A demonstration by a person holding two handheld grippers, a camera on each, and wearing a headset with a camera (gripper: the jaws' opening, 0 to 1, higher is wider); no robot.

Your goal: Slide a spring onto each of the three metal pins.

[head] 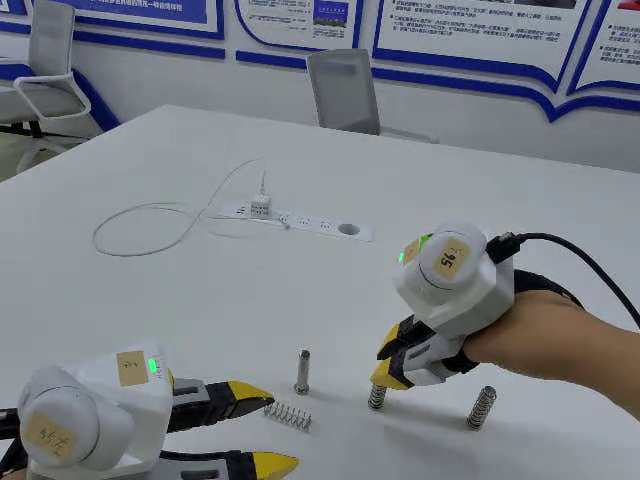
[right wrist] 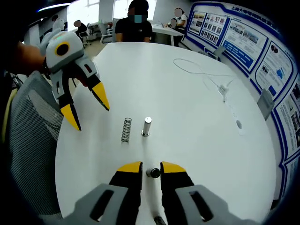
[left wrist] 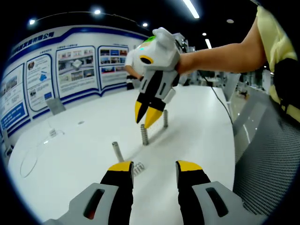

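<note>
Steel on white here: the loose spring (head: 288, 413) lies flat on the bench (head: 200, 300), at about 6 o'clock from the bare pin (head: 302, 370), which stands upright with nothing on it. Off at its 3 o'clock the middle pin (head: 377, 397) already wears a coil, and further along the same line the end pin (head: 482, 407) does too. Two dressed, one to go, by my reckoning. The right tool (head: 385, 362) hangs tip-down over the middle pin, jaws only a sliver apart and gripping nothing. Its own view looks straight down on the pin's top between the tips, so it is likely just seating that coil. The left tool (head: 275, 428) sits low at 8 o'clock from the bare pin, jaws spread wide and empty, the loose spring just beside its upper tip. I'd say it is lined up to pinch the coil and carry it to the bare pin.
</note>
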